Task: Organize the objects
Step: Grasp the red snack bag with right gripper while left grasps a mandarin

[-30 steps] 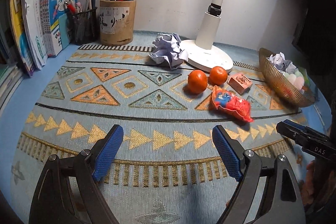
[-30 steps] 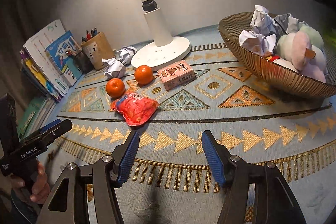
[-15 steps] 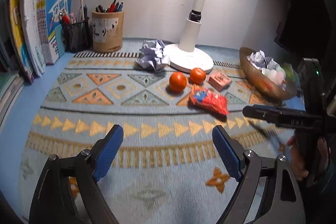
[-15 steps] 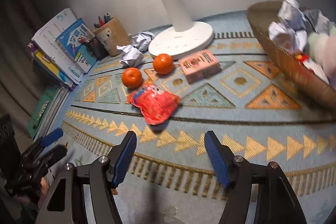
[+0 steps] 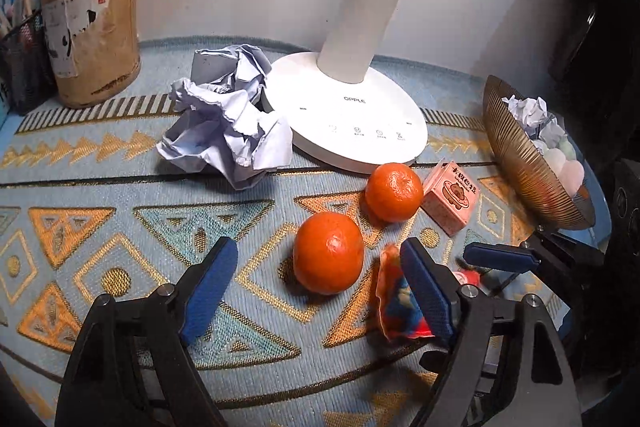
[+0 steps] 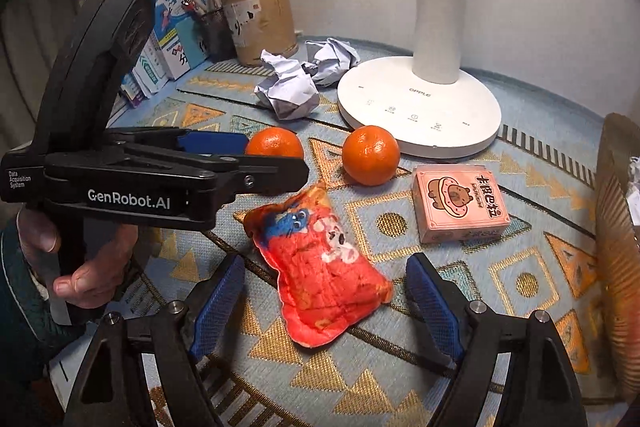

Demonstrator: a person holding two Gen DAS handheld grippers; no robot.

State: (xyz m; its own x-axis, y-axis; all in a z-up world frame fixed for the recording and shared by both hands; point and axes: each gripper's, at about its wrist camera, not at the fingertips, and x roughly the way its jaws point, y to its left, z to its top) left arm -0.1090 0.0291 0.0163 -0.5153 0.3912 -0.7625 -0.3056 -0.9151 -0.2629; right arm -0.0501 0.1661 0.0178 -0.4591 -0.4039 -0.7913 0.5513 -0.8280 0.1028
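Observation:
My left gripper [image 5: 316, 287] is open, its jaws standing on either side of the near orange [image 5: 328, 253] on the patterned mat. A second orange [image 5: 393, 191] lies just beyond. My right gripper [image 6: 326, 301] is open around the red plush pouch [image 6: 320, 267], which lies flat on the mat; the pouch also shows beside the left gripper's right finger in the left wrist view [image 5: 396, 307]. A pink snack box [image 6: 460, 207] lies right of the oranges. The left gripper body [image 6: 132, 179] crosses the right wrist view.
Crumpled paper balls [image 5: 228, 123] lie by the white lamp base [image 5: 356, 123]. A golden bowl [image 5: 528, 167] with paper and plush toys stands at the right. A pen holder [image 5: 88, 35] and books [image 6: 176, 27] stand at the back left.
Both grippers have moved forward and down: the left now brackets the near orange, the right now brackets the red pouch. Both stay open.

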